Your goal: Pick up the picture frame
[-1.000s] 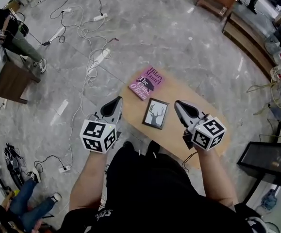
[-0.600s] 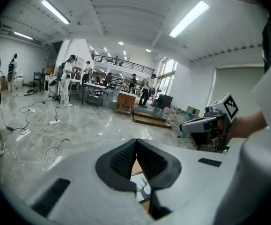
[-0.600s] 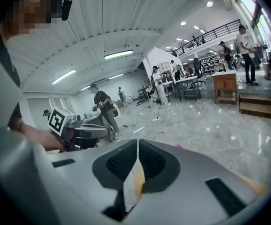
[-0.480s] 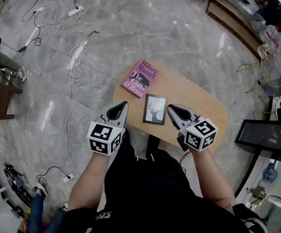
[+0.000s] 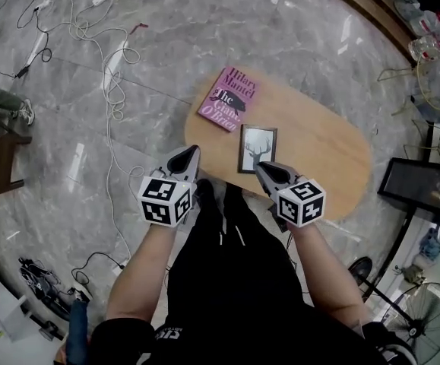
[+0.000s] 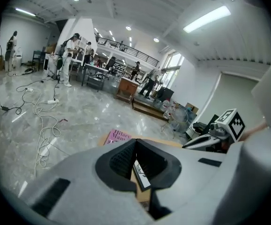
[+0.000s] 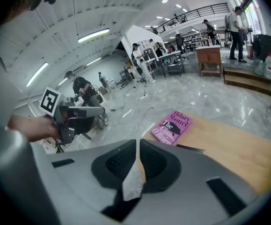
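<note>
- The picture frame lies flat on the oval wooden table, close to the edge nearest the person. It has a dark border around a white picture of an antlered deer.
- A pink book lies flat just beyond the frame's far left corner. The two are near each other, with a thin strip of bare wood showing between them.
- The left gripper hangs to the left of the frame, by the table's near left edge, with its nose pointing forward and down. It is clear of both the frame and the book.
- In the left gripper view its fingers are pressed together at the tips and pinch nothing. A slice of the frame and some tabletop show through the wedge behind the tips.
- The right gripper points down at the frame's near edge, its tip right at the near right corner as seen from above. I cannot tell whether it touches the frame.
- In the right gripper view its fingers are only a narrow slit apart, and the jaws are opening. Nothing is caught between them.
- Each gripper's marker cube sits just above the hand that holds it.
- White cables trail across the grey marble floor to the left of the table.
</note>
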Demonstrator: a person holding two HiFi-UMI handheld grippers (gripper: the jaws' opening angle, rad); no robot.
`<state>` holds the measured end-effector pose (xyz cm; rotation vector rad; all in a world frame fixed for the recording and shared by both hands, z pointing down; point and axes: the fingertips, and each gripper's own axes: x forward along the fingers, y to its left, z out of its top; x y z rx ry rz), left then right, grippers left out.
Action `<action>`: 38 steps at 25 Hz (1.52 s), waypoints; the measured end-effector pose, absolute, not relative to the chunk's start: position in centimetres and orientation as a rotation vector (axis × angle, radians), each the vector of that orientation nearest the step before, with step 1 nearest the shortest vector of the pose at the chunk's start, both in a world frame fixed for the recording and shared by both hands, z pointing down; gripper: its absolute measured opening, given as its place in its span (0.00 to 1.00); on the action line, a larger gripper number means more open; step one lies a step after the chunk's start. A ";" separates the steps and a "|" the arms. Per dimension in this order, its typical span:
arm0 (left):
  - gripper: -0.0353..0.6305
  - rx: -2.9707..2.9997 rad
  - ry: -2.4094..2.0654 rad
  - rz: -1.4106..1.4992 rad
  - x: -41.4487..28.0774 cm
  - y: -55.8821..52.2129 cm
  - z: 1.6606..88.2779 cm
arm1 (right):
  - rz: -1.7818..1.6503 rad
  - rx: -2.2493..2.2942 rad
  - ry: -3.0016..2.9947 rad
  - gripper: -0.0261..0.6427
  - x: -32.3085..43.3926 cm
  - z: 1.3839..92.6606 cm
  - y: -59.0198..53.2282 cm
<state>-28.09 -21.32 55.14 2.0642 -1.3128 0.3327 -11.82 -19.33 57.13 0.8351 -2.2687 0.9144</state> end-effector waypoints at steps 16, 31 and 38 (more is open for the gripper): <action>0.07 2.096 -1.136 0.515 -23.0 -22.8 66.9 | 0.996 0.822 -1.974 0.13 -10.0 74.5 -18.6; 0.07 2.027 -1.143 0.502 -25.4 -22.1 74.6 | 1.102 0.929 -1.817 0.24 -10.2 86.6 -18.5; 0.07 1.981 -1.174 0.535 -27.5 -20.6 75.8 | 1.083 1.011 -1.729 0.29 -10.2 89.7 -17.9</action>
